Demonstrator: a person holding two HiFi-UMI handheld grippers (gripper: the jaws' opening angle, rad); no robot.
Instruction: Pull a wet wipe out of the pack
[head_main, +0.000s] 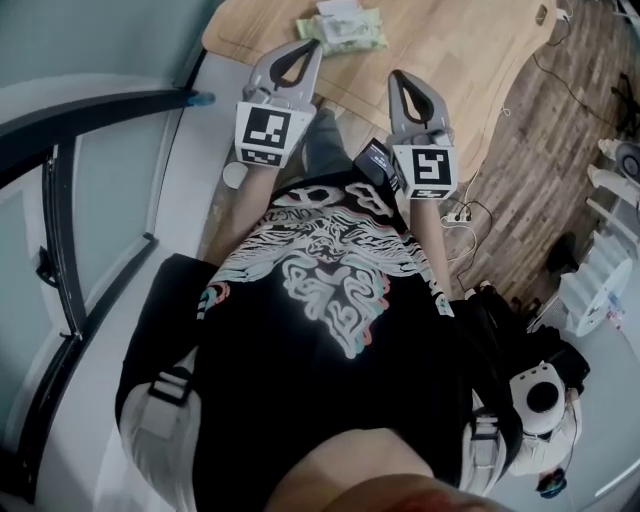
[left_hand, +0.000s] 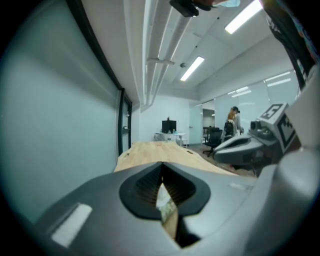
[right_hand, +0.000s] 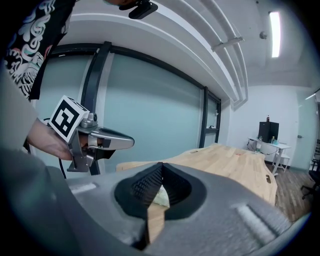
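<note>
While held out side by side toward table (head_main: 450, 50) | left tool (head_main: 316, 44) clenched, empty | right tool (head_main: 396, 76) clenched, empty

Wet wipe pack (head_main: 352, 32): near-left corner covered by the tip of the left gripper (head_main: 312, 45); print too small to read. White item (head_main: 338, 6) behind it: cut off by the head view's top edge. Desk (head_main: 450, 70): far part runs out of the frame. In both gripper views the pack is only a pale sliver through the opening behind the jaws. Distant person (left_hand: 234, 120) in the left gripper view: too small to describe.
</note>
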